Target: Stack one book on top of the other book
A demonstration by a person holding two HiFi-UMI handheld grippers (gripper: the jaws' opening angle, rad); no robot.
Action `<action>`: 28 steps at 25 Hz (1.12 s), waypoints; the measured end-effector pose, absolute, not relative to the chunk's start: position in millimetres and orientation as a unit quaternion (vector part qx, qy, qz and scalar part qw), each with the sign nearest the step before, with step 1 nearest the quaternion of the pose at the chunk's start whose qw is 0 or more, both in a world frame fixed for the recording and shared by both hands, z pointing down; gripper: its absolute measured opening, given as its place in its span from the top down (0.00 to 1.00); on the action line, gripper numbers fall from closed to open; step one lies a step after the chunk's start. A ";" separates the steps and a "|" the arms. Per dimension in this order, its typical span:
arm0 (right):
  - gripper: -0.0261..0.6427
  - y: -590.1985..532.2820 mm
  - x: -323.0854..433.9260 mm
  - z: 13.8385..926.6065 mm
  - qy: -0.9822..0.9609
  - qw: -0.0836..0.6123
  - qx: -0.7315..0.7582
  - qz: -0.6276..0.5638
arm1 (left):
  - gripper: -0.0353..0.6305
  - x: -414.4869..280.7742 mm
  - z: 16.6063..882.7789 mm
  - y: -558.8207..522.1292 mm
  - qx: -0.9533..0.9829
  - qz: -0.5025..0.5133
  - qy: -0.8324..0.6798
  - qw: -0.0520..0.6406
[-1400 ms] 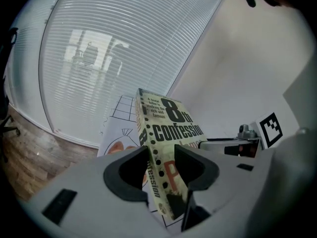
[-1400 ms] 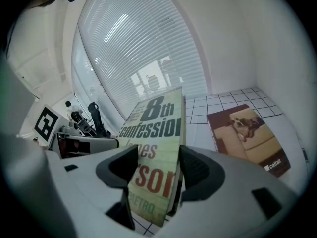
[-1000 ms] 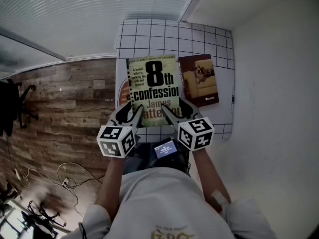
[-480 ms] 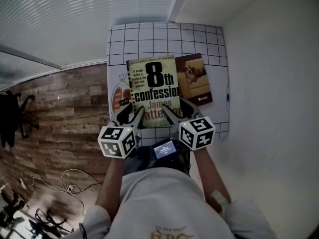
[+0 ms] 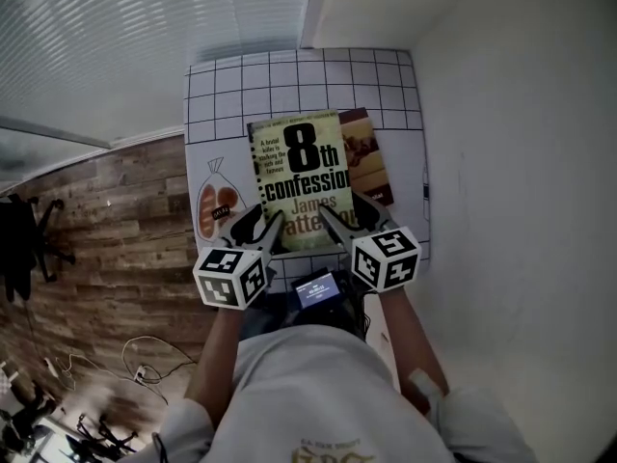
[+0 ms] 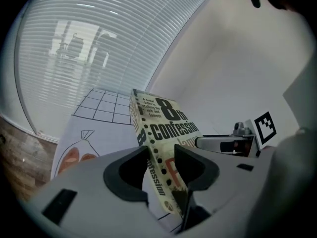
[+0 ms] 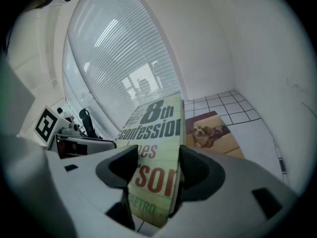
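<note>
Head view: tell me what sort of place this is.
Likely an office or lab corner set up for tabletop trials: a grid mat, window blinds, and a wood-plank floor with what looks like an office chair.

A white tabletop [image 5: 241,95] ruled with thin black grid lines fills the corner between the window blinds on the far side and the plain wall on the right. Its left near part is unruled and carries a printed line drawing of a bagged loaf of bread [image 5: 217,210]. A brown rectangular book with a dog on a sofa on its cover [image 5: 371,162] lies flat on the right side of the tabletop. Its left edge is covered by the yellow-green paperback [image 5: 301,177].
</note>
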State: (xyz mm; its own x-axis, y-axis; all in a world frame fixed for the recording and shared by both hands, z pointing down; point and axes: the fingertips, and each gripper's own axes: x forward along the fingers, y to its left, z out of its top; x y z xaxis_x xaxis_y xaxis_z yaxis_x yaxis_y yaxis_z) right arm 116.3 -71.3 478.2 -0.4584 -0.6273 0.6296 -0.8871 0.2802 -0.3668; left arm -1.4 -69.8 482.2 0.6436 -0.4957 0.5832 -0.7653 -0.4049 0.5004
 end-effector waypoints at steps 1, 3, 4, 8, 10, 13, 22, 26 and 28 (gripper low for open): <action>0.56 -72.0 121.9 478.2 -0.777 0.185 0.488 0.351 | 0.68 4.2 482.2 -70.9 0.821 0.176 -0.382 0.387; 0.56 -73.2 132.2 477.9 -0.776 0.185 0.491 0.351 | 0.68 14.6 481.9 -72.3 0.822 0.178 -0.378 0.386; 0.56 -73.7 137.0 477.9 -0.775 0.185 0.492 0.352 | 0.68 19.3 482.1 -72.8 0.823 0.178 -0.376 0.386; 0.56 -75.5 155.2 478.9 -0.772 0.185 0.496 0.352 | 0.68 37.2 483.8 -74.8 0.826 0.181 -0.369 0.386; 0.56 -76.2 163.5 479.3 -0.771 0.186 0.498 0.352 | 0.68 45.7 484.5 -75.7 0.827 0.183 -0.364 0.386; 0.56 -77.7 174.4 478.7 -0.769 0.184 0.502 0.351 | 0.68 56.6 484.2 -77.3 0.830 0.184 -0.357 0.386; 0.56 -81.4 205.0 478.1 -0.761 0.179 0.516 0.351 | 0.68 87.1 484.3 -80.7 0.839 0.190 -0.334 0.385; 0.56 -84.0 210.8 478.2 -0.760 0.183 0.517 0.349 | 0.68 92.8 485.3 -79.8 0.839 0.189 -0.330 0.389; 0.56 -85.3 211.9 478.1 -0.761 0.187 0.515 0.346 | 0.68 94.0 485.9 -79.5 0.838 0.189 -0.330 0.391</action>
